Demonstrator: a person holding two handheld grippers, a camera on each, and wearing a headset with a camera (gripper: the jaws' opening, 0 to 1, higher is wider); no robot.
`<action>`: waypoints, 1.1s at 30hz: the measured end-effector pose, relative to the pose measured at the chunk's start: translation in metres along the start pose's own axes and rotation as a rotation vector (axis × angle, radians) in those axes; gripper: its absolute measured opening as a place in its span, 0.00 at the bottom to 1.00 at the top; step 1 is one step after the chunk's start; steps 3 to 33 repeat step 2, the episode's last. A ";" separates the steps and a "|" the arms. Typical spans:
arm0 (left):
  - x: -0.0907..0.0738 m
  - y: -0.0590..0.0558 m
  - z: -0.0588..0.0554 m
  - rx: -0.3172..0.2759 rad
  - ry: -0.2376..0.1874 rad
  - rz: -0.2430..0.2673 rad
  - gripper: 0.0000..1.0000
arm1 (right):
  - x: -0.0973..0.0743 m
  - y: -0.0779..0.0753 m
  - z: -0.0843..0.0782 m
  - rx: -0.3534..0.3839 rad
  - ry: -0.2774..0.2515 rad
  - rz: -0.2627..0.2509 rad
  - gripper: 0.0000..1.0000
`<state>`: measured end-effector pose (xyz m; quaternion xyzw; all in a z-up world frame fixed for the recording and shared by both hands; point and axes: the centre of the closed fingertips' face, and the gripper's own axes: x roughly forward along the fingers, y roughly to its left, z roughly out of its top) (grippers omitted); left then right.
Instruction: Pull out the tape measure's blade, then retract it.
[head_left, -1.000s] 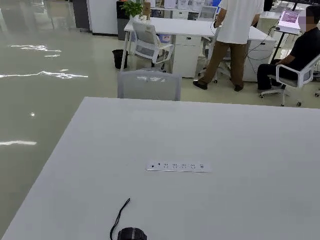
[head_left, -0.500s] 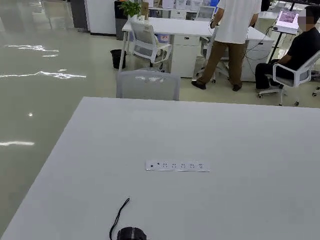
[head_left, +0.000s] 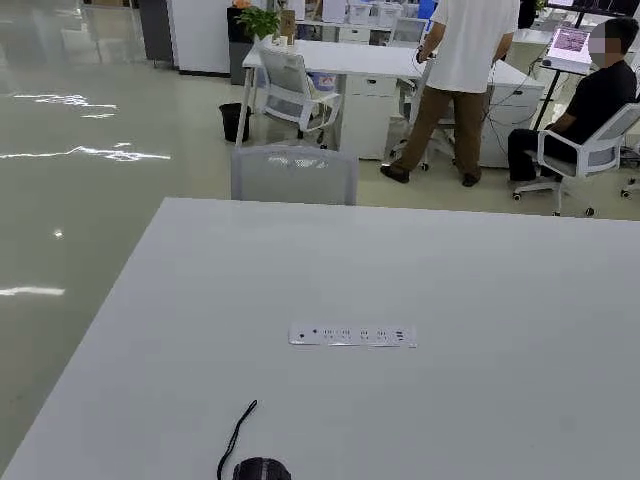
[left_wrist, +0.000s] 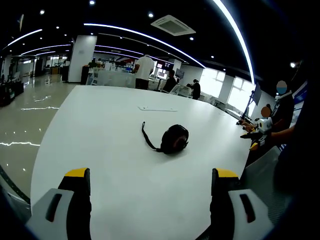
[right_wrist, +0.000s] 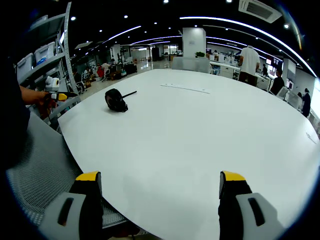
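Note:
A black tape measure (head_left: 261, 468) with a black wrist strap (head_left: 238, 436) lies on the white table (head_left: 480, 270), cut by the head view's bottom edge. In the left gripper view the tape measure (left_wrist: 173, 138) rests ahead of my left gripper (left_wrist: 151, 174), whose yellow-tipped jaws stand wide open and apart from it. In the right gripper view the tape measure (right_wrist: 115, 100) lies far off to the left of my right gripper (right_wrist: 160, 176), also open with nothing between its jaws. No blade shows outside the case.
A white power strip (head_left: 352, 336) lies flat mid-table. A grey mesh chair (head_left: 294, 173) stands at the table's far edge. Beyond it are desks, a standing person (head_left: 462, 70) and a seated person (head_left: 590, 105). Shelving (right_wrist: 47, 55) stands left in the right gripper view.
Only the head camera has tilted slightly, shifting the picture; the tape measure and the power strip have not moved.

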<state>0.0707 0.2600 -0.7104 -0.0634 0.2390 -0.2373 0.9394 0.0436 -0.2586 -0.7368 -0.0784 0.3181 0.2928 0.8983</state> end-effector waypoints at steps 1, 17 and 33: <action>0.000 0.001 0.000 -0.002 -0.002 0.000 0.99 | 0.000 -0.001 0.001 -0.001 -0.001 -0.001 1.00; 0.000 0.002 -0.001 -0.003 -0.002 0.000 0.99 | 0.000 -0.001 0.001 -0.004 0.000 -0.002 1.00; 0.000 0.002 -0.001 -0.003 -0.002 0.000 0.99 | 0.000 -0.001 0.001 -0.004 0.000 -0.002 1.00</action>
